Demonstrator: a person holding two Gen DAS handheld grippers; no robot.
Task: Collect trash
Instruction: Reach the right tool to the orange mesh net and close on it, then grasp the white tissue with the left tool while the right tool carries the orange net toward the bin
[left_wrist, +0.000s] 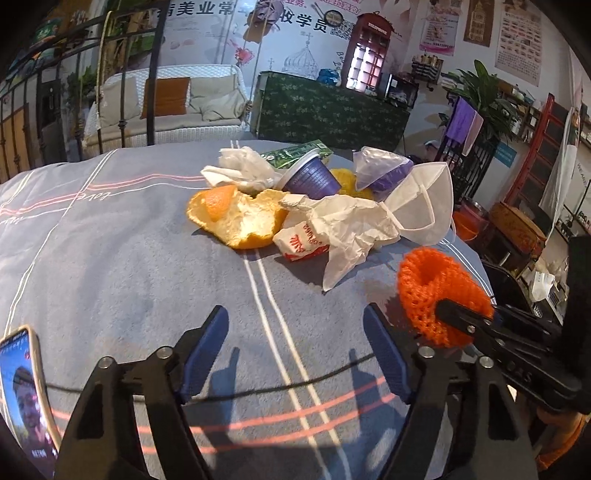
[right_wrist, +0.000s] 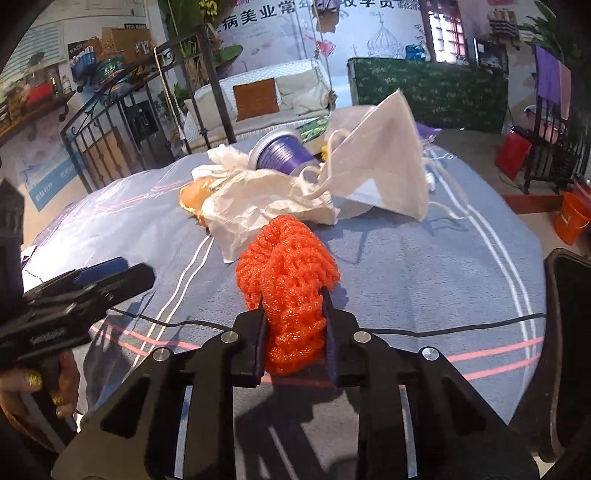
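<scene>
A heap of trash lies on the blue-grey cloth: orange peel (left_wrist: 236, 218), crumpled white paper (left_wrist: 343, 225), a red-printed wrapper (left_wrist: 301, 242), a purple cup (left_wrist: 308, 175), a white face mask (left_wrist: 424, 199), white tissue (left_wrist: 243, 168) and a green box (left_wrist: 295, 151). My right gripper (right_wrist: 293, 314) is shut on an orange foam fruit net (right_wrist: 290, 273), just in front of the heap; it also shows in the left wrist view (left_wrist: 441, 291). My left gripper (left_wrist: 295, 332) is open and empty, above the cloth short of the heap.
A phone (left_wrist: 26, 398) with a lit screen lies at the near left on the cloth. A black cable (left_wrist: 277, 387) runs across the cloth. An orange bucket (right_wrist: 574, 218) stands on the floor to the right, past the table's edge.
</scene>
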